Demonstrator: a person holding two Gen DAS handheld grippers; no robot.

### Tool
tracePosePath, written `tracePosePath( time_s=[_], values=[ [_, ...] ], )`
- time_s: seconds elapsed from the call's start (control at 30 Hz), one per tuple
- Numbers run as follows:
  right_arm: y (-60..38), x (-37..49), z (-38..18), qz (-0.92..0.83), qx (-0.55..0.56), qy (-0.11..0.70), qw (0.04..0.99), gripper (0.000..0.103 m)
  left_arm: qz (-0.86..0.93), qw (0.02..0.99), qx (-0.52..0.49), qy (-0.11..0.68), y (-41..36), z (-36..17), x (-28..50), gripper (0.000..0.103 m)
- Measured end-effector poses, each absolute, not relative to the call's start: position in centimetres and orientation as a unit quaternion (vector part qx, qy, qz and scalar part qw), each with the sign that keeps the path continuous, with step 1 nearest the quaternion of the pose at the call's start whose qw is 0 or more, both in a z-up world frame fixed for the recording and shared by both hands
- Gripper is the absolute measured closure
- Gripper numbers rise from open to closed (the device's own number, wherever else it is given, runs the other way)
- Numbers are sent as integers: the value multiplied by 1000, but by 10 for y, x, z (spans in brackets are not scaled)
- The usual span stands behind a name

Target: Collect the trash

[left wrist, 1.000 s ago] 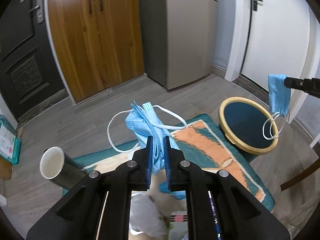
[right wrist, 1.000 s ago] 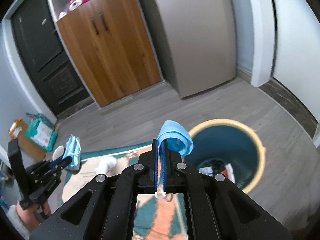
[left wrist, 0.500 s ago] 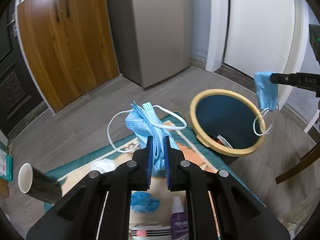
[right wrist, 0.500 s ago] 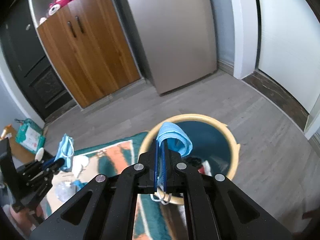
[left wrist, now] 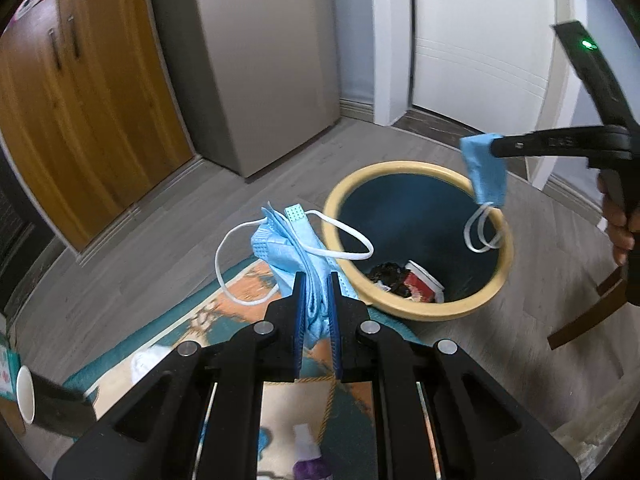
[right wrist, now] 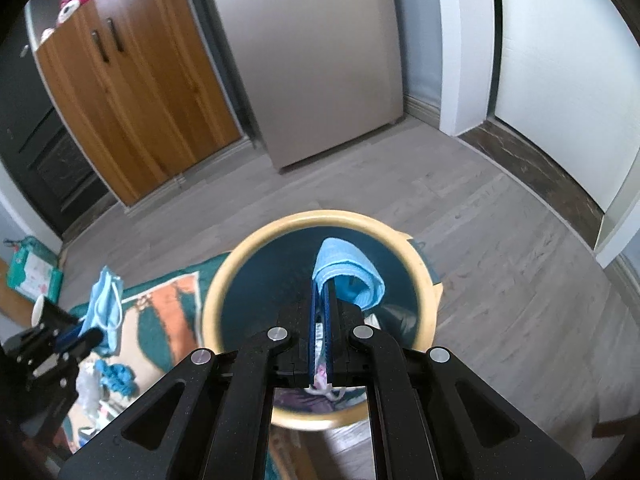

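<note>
My left gripper (left wrist: 316, 280) is shut on a crumpled blue face mask (left wrist: 288, 244) with white ear loops, held just left of the trash bin (left wrist: 344, 196). The bin is dark teal with a yellow rim and holds a red cup and dark scraps. My right gripper (right wrist: 325, 292) is shut on a folded blue face mask (right wrist: 352, 264) directly above the bin's opening (right wrist: 256, 288). In the left wrist view that mask (left wrist: 486, 172) hangs over the bin's right rim. The left gripper also shows in the right wrist view (right wrist: 86, 334).
A teal and orange rug (left wrist: 224, 316) lies on the grey wood floor with a white tissue (left wrist: 146, 360), a blue scrap (right wrist: 114, 374) and a paper cup (left wrist: 26, 398) on it. A wooden cabinet (right wrist: 132, 80), a fridge (right wrist: 320, 52) and a white door (left wrist: 480, 48) stand behind. A chair leg (left wrist: 588, 316) is at right.
Both grippers have moved toward the bin with their masks. The right gripper's mask now hangs over the bin's opening, and the left one sits close to the bin's left rim.
</note>
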State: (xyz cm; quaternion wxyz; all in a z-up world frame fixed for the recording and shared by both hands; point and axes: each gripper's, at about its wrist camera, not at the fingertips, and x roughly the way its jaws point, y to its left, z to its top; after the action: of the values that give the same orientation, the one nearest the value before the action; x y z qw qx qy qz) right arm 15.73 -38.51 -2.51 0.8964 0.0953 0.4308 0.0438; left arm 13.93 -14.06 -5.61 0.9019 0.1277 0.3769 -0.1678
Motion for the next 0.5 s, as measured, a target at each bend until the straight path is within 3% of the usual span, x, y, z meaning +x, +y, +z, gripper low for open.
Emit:
tracePosePath(
  time_s=[0.5],
  values=[
    [-392,169,-52,34,111,467,877,98,-207,883,125,402,-180,-89,173,93]
  ],
)
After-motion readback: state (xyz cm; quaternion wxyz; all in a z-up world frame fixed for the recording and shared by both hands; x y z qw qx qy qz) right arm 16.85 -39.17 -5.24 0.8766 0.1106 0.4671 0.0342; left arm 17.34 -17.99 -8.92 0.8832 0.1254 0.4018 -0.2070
